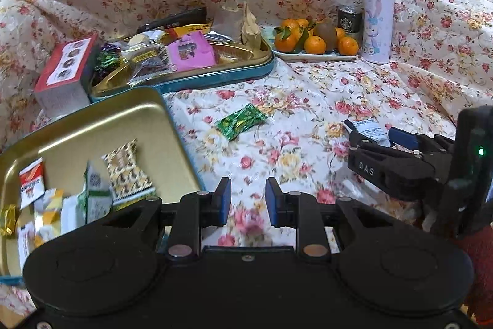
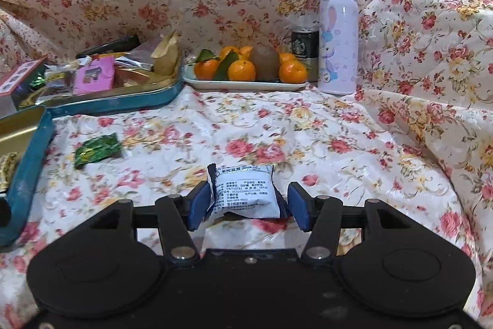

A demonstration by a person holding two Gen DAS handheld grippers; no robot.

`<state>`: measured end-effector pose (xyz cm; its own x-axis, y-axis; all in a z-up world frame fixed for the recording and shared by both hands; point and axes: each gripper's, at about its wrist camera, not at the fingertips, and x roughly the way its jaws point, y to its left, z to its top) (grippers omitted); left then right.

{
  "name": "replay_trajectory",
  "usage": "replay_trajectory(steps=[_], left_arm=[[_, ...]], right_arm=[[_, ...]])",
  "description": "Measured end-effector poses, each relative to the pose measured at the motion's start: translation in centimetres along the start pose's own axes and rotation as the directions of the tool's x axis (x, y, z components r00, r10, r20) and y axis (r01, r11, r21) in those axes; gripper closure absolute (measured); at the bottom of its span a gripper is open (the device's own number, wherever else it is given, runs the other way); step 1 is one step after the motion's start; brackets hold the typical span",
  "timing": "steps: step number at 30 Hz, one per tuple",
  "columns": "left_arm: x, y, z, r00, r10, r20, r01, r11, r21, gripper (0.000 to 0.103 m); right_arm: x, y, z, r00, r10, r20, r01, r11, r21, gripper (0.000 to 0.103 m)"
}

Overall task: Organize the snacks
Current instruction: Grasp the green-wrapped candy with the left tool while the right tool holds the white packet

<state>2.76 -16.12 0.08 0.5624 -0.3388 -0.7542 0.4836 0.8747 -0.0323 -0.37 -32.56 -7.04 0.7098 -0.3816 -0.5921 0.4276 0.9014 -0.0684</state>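
A white snack packet [image 2: 243, 193] with black print sits between the blue pads of my right gripper [image 2: 249, 204]; the left pad is at its edge and a small gap shows at the right pad. In the left wrist view that right gripper [image 1: 372, 133] is at the right, with the packet [image 1: 368, 128] poking out of it. My left gripper [image 1: 248, 202] is open and empty above the floral cloth, beside the near gold tin [image 1: 123, 125], which holds several wrapped snacks. A green candy wrapper [image 1: 240, 125] [image 2: 97, 150] lies loose on the cloth.
A second blue tin [image 1: 215, 73] [image 2: 123, 105] piled with snacks stands behind, with a red box [image 1: 66, 67] to its left. At the back right stand a plate of tangerines [image 1: 308, 56] [image 2: 246, 86], a dark can [image 2: 305, 48] and a lilac bottle [image 1: 377, 17] [image 2: 339, 33].
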Motion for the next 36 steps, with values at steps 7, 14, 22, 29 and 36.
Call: replay_trajectory(steps=[7, 14, 22, 29, 36], left_arm=[[2.1, -0.8, 1.9, 1.0, 0.009, -0.027, -0.007, 0.998, 0.066, 0.069], [4.2, -1.1, 4.2, 0.999, 0.02, -0.05, -0.013, 0.99, 0.139, 0.069], [7.1, -1.1, 6.1, 0.998, 0.038, -0.055, -0.023, 0.966, 0.258, 0.068], [8.9, -1.3, 7.0, 0.997, 0.03, -0.075, -0.003, 0.941, 0.34, 0.068], [10.5, -1.3, 7.1, 0.992, 0.04, -0.119, 0.006, 0.932, 0.362, 0.068]], right_arm=[[2.0, -2.2, 0.4, 1.0, 0.002, -0.009, -0.002, 0.999, 0.033, 0.047], [2.4, -3.7, 0.1, 0.995, 0.103, 0.015, -0.103, 0.99, 0.099, 0.031], [2.6, -3.7, 0.1, 0.993, 0.113, 0.027, -0.116, 0.986, 0.124, 0.031], [2.4, -4.0, 0.0, 0.993, 0.117, 0.032, -0.121, 0.983, 0.137, 0.031], [2.3, -3.9, 0.0, 0.993, 0.117, 0.035, -0.121, 0.982, 0.143, 0.031]])
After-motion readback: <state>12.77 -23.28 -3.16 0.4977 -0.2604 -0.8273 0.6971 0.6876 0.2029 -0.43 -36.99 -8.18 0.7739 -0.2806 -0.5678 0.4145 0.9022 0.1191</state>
